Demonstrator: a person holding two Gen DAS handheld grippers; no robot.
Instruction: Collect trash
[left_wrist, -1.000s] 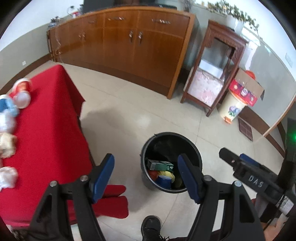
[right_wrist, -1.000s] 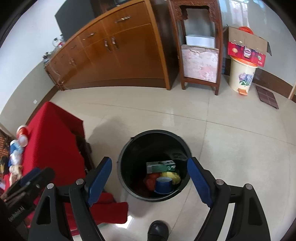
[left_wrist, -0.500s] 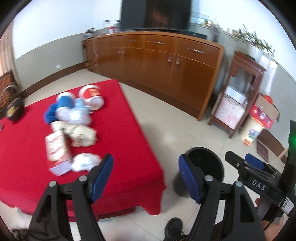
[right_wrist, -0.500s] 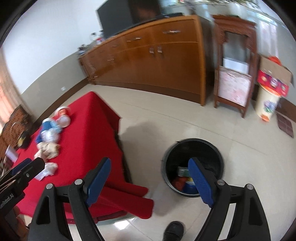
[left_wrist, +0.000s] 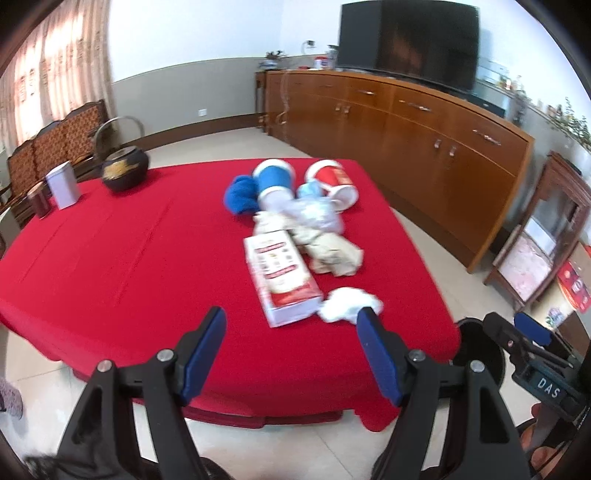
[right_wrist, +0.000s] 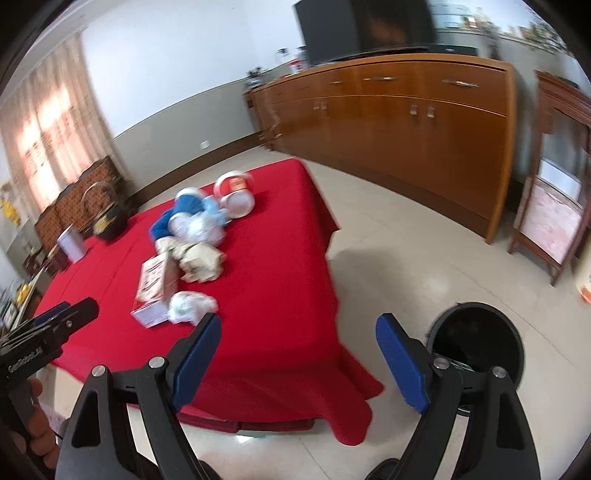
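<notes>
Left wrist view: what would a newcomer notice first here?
The red table fills the middle, with a heap of trash on its right half: a white carton, crumpled paper and two cups lying down. The open left gripper hangs at the near edge, holding nothing.

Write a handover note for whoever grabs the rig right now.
Left claw: open, holding nothing, aimed at the red table.
Right claw: open, holding nothing, between table and black bin.
Trash on table: white wad nearest, carton, beige paper, plastic bag, blue cup, red cup, blue cloth.
Done: some trash in the bin.
Left: all of the above.
</notes>
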